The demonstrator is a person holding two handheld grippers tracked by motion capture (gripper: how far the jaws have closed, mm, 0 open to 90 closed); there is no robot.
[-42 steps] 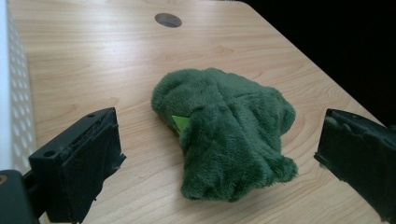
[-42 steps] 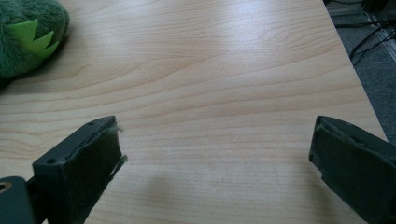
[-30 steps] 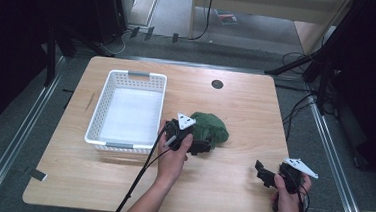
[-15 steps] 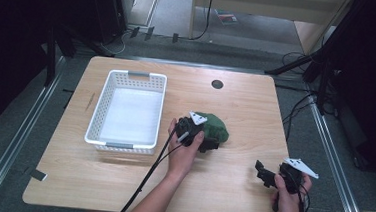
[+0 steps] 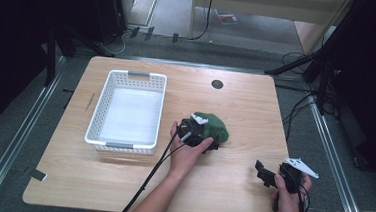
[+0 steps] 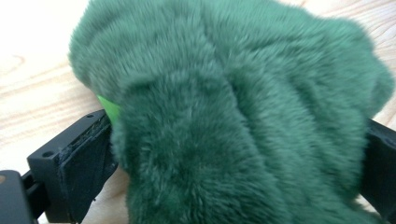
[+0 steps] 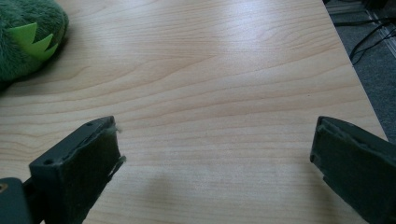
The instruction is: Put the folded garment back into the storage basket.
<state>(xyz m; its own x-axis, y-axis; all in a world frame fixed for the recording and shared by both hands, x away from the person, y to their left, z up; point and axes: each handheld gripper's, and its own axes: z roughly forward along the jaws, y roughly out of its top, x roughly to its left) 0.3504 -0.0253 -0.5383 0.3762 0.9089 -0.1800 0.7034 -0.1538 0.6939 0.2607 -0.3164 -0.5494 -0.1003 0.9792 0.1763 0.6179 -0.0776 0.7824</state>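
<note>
A green plush toy (image 5: 215,126) lies on the wooden table (image 5: 229,199), right of centre. My left gripper (image 5: 208,136) is pushed into its near-left side, held by a hand. In the left gripper view the fur (image 6: 243,107) bulges between the two jaws, which stand wide apart on either side of it; a light green felt bit (image 6: 107,106) shows by the left jaw. My right gripper (image 5: 264,174) hovers near the table's front right, open over bare wood (image 7: 215,126). The toy's side with a felt zigzag (image 7: 35,39) appears at the top left of the right gripper view.
A white slatted basket (image 5: 123,144) stands to the left of the toy with nothing in it. A small black round hole (image 5: 217,84) sits near the table's far edge. The left gripper's cable (image 5: 151,176) trails toward the front edge. Beyond the table's right edge, cables (image 7: 369,37) lie on the floor.
My left gripper has moved right and onto the plush toy, so its jaws now flank the fur. The right gripper has stayed where it was.
</note>
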